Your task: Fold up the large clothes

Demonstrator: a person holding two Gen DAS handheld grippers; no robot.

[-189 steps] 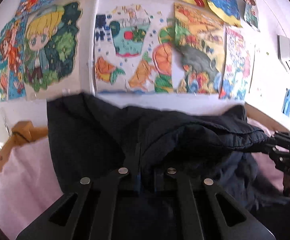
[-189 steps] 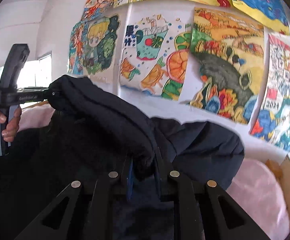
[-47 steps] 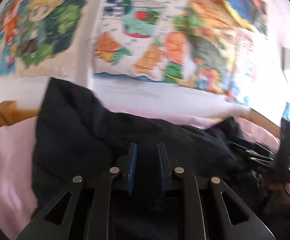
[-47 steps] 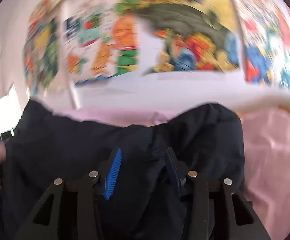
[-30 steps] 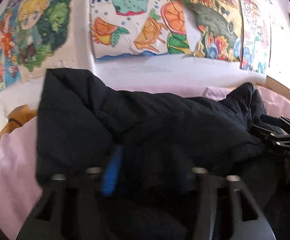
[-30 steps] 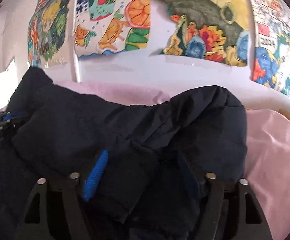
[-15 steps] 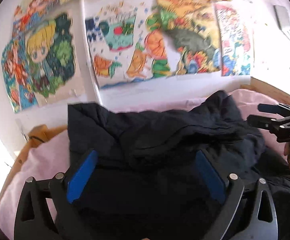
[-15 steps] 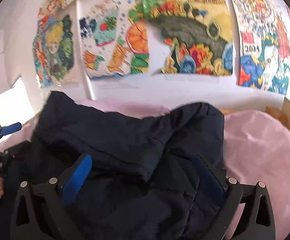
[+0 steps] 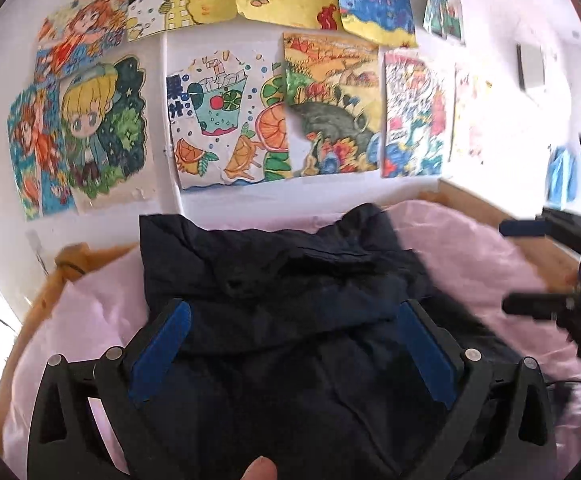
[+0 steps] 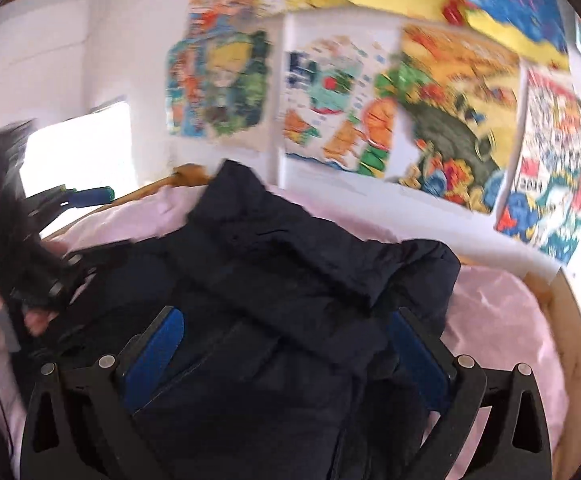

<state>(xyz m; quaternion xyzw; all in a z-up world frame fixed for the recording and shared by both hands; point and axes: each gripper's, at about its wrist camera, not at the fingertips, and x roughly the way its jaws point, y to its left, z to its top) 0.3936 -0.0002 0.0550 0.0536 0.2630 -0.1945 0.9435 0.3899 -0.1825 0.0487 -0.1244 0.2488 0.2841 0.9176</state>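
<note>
A dark navy padded jacket (image 9: 290, 280) is laid doubled over on the pink bedsheet (image 9: 470, 248) below the drawings. The left gripper (image 9: 290, 344) and right gripper (image 10: 286, 344) are spread wide and empty. One fold appears made; further folds seem left, though blur hides detail.

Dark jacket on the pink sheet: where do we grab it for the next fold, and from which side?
Probably the dark jacket by its two far corners near the wall, one per gripper. The folded edge there stands proud of the pink sheet, so open jaws could slide over it from the near side. Both grippers look open and empty.
</note>
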